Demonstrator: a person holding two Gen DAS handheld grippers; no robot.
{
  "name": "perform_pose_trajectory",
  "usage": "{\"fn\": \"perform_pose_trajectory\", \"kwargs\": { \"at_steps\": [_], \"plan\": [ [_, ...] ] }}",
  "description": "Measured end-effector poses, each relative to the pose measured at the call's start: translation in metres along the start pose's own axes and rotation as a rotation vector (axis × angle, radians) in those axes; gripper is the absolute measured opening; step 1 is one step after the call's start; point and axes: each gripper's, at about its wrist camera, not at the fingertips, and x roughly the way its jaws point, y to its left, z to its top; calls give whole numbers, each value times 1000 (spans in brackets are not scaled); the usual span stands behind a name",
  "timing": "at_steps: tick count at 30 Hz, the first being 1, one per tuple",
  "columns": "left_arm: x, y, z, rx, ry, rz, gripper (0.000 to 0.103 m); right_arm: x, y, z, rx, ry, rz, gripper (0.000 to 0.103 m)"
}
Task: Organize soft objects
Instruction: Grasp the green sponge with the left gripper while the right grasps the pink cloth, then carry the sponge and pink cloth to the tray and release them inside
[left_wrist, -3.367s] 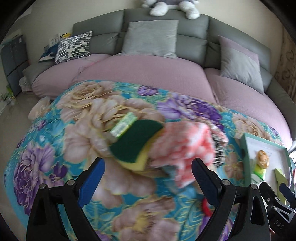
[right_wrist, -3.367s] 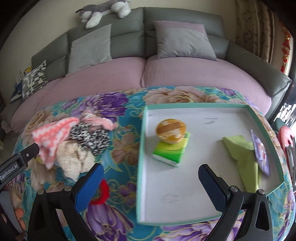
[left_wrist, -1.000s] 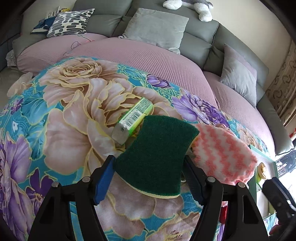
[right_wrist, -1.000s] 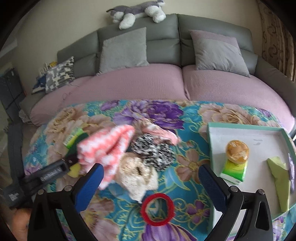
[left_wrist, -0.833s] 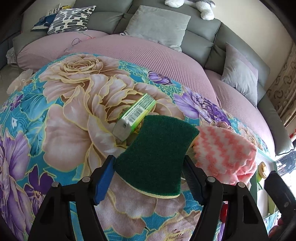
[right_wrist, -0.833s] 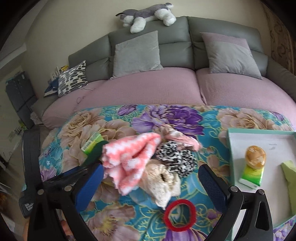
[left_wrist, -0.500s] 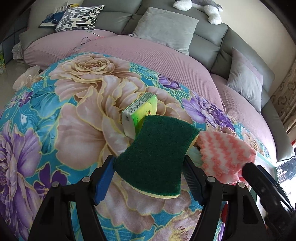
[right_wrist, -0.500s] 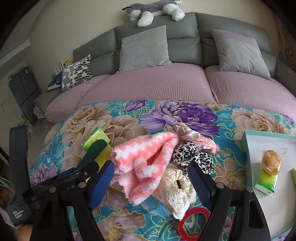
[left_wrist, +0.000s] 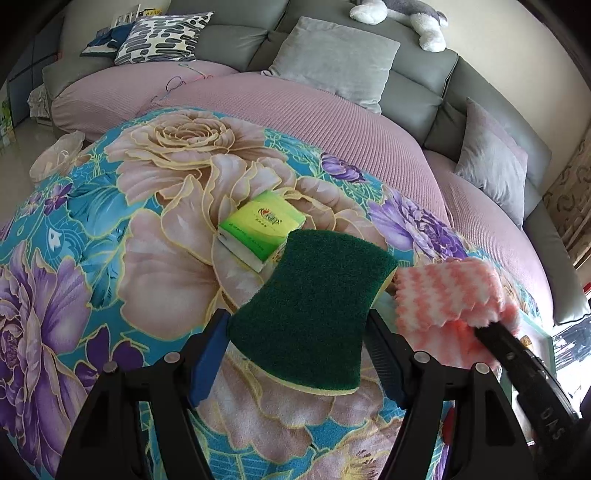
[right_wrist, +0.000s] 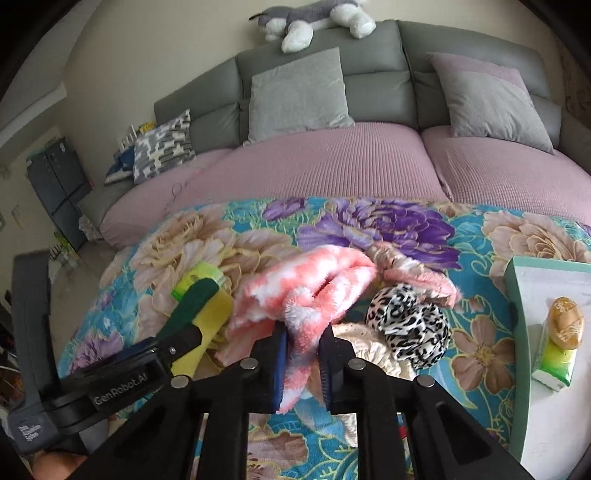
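The right gripper (right_wrist: 301, 363), wide a second earlier, was closing on the pink cloth (right_wrist: 303, 295), probably gripped; the left gripper (left_wrist: 295, 358) stayed clamped on the sponge (left_wrist: 314, 314).

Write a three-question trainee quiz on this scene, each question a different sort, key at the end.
1. True or false: the left gripper holds the green scouring sponge between its pads.
2. Which item sits between the right gripper's pads? A) the leopard-print scrunchie B) the pink-and-white fluffy cloth C) the green tissue pack
3. Fill in: in the right wrist view, the orange round item rests on a green pack inside the ____.

Key: 1 true. 2 B; its jaws are closing on the cloth. 3 tray.
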Motion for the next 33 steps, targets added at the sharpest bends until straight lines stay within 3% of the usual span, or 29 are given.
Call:
{"fn": "perform_pose_trajectory", "kwargs": {
  "at_steps": [11,16,22,33],
  "plan": [
    [-40,-17,9,43,-115,-6,74,-81,-2,21,-7,-241,53,13],
    [-62,-32,10,75,-171,-12,74,-110,-15,26,8,-300,36,13],
    [-72,-67,5,141,-190,-64,74,-134,-55,27,59,-323,-70,13],
    [-63,-181,-29,349,-161,-193,74,-181,-170,16,185,-328,-376,13]
  ]
}}
